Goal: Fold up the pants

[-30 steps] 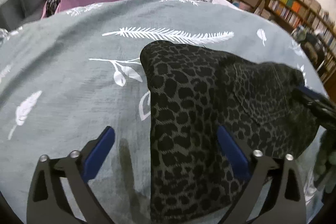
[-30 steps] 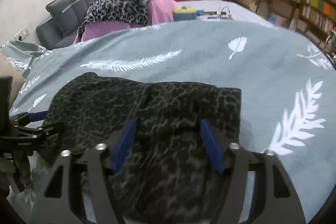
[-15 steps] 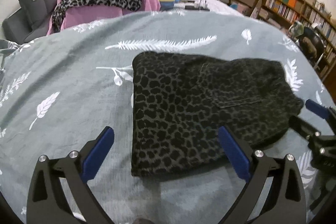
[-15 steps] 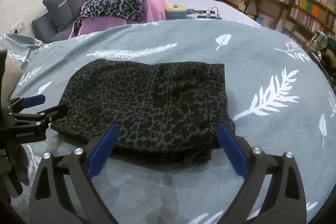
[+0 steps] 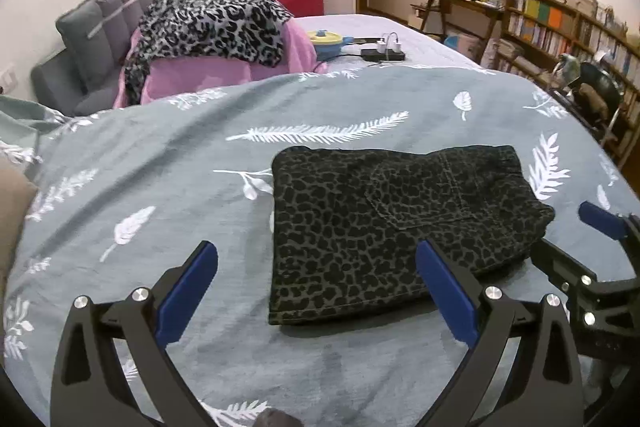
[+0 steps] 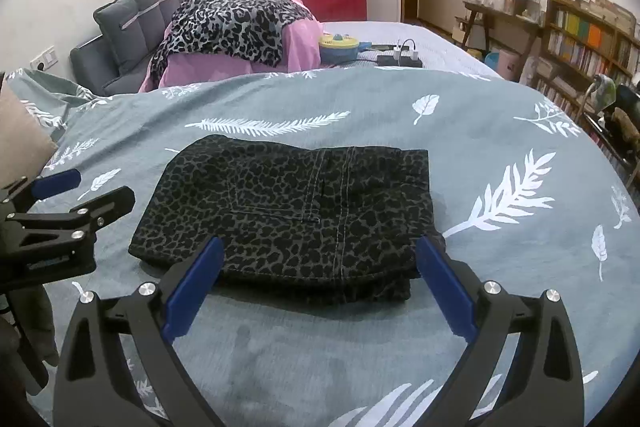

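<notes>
Pants [image 5: 384, 227] lie folded in a flat rectangle on the feather-print bedspread [image 5: 200, 155]. Left gripper [image 5: 316, 291] and right gripper [image 6: 320, 283]: fingers spread wide, holding nothing, near the pants' front edge.

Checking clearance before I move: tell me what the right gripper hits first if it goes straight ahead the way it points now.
Most likely the folded leopard-print pants: their near edge lies between the open fingers of the right gripper, just ahead. Depth is unclear, so it might pass just over them onto the grey feather-print bedcover beyond.
</notes>
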The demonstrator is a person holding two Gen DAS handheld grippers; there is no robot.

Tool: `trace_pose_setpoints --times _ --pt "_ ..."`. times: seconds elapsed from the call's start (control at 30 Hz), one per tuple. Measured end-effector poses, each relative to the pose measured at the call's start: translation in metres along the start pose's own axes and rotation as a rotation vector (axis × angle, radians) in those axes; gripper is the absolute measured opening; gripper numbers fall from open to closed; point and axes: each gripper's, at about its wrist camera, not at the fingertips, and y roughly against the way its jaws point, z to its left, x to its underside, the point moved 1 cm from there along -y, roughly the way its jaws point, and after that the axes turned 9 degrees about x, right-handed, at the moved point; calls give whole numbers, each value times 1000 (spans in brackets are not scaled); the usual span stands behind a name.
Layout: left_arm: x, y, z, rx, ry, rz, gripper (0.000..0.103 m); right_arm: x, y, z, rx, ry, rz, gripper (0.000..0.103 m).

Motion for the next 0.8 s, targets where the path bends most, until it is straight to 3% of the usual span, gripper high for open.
trace_pose_setpoints --times 0.8 --pt "2 -7 -30 -82 -116 25 98 2 8 -4 14 -9 -23 98"
